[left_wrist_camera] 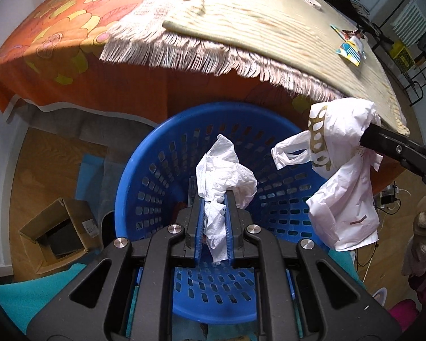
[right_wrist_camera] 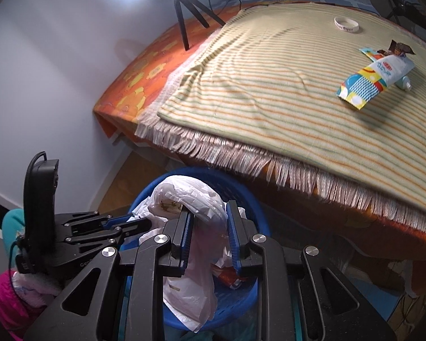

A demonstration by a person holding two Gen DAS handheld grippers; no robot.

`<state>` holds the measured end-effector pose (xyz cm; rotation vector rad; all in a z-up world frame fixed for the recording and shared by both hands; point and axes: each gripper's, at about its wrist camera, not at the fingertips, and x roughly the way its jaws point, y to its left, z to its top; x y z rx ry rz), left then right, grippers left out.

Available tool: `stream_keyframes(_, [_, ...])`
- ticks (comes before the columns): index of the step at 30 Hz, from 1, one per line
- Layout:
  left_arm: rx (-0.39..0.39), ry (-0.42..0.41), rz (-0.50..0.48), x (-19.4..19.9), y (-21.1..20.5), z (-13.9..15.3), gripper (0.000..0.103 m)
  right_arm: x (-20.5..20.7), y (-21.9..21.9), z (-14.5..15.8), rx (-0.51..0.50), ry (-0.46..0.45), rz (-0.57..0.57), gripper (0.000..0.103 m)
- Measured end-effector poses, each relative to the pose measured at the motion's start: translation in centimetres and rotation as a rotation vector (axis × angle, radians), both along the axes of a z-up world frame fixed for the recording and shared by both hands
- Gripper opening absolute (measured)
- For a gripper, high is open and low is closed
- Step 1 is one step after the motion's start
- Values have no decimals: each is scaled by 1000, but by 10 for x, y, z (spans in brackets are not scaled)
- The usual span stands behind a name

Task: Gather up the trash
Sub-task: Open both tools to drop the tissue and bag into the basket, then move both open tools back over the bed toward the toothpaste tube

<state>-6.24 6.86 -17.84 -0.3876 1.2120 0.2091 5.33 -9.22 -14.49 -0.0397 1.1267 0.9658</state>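
My left gripper (left_wrist_camera: pixel 215 199) is shut on a crumpled white tissue (left_wrist_camera: pixel 224 176) and holds it over the blue perforated basket (left_wrist_camera: pixel 156 170) on the floor beside the bed. My right gripper (right_wrist_camera: pixel 210 216) is closed on a white plastic bag (right_wrist_camera: pixel 196 199) that hangs down over the same basket (right_wrist_camera: pixel 241 190). In the left wrist view the bag (left_wrist_camera: pixel 343 170) hangs from the right gripper's fingers (left_wrist_camera: pixel 389 142) at the basket's right side. On the striped blanket lie a colourful wrapper (right_wrist_camera: pixel 366 82) with a white tube and a white ring (right_wrist_camera: pixel 346 24).
The bed with an orange flowered sheet (left_wrist_camera: pixel 56 42) and fringed striped blanket (right_wrist_camera: pixel 269 85) stands just behind the basket. An open cardboard box (left_wrist_camera: pixel 59 233) sits on the wooden floor to the left. A ring light on a tripod (right_wrist_camera: pixel 181 8) stands at the bed's far side.
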Motion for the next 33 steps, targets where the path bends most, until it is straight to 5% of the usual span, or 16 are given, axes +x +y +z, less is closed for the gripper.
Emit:
stream_keyframes(6, [2, 20, 10, 0, 1, -6, 16, -2, 5, -9, -23, 22, 5, 22])
stream_keyframes(10, [9, 17, 17, -1, 3, -5, 44, -3, 7, -13, -35, 35, 10, 24])
stream_keyframes(15, [9, 19, 17, -3, 3, -5, 49, -3, 10, -18, -54, 50, 11, 48])
stream_keyframes(18, [14, 16, 20, -2, 2, -5, 61, -3, 11, -19, -58, 51, 9, 48])
stream_keyframes(24, [21, 13, 26, -2, 2, -4, 68, -1, 11, -18, -71, 46, -4, 59])
stream_keyframes(33, [20, 9, 27, -1, 1, -2, 68, 3, 9, -15, -91, 16, -31, 63])
